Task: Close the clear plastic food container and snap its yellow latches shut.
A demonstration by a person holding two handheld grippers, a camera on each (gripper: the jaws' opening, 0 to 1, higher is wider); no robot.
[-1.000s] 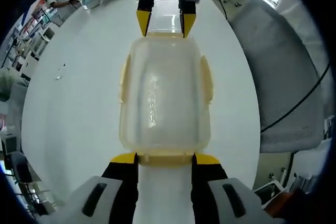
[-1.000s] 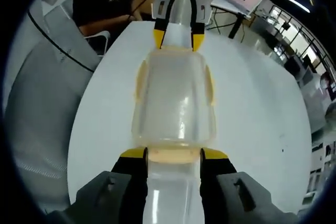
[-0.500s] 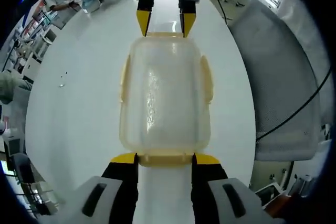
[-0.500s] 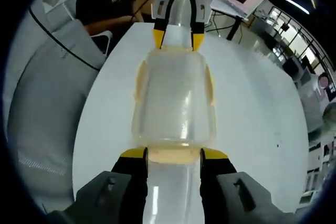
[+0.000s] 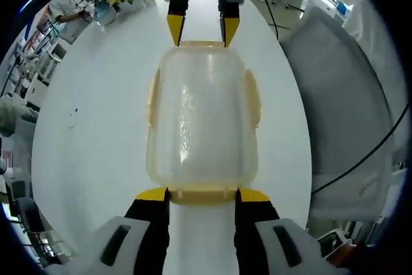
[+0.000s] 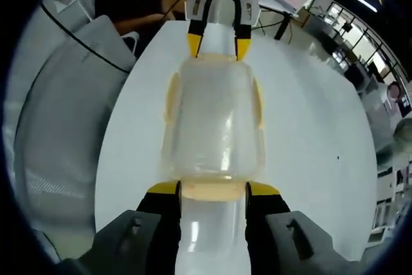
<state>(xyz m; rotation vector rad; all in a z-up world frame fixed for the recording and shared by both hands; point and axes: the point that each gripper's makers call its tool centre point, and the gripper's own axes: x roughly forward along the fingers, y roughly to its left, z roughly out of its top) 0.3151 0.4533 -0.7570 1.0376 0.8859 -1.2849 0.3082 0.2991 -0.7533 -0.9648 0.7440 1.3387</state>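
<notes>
Left gripper view: clear, rounded-rectangular plastic container (image 5: 202, 117) is lying lid-on upon the white worktop (image 5: 96, 127), long axis running away from the camera. The left gripper (image 5: 202, 194) jaws are standing apart, flanking the near yellow latch (image 5: 202, 192).

Right gripper view: the right gripper (image 6: 213, 189) jaws are likewise standing apart, bracketing the opposite end latch (image 6: 213, 190); the container's side latches (image 6: 171, 98) are lying flat.

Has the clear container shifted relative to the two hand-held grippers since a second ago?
No. The clear container sits the same between the left hand-held gripper and right hand-held gripper; only the background has turned.
</notes>
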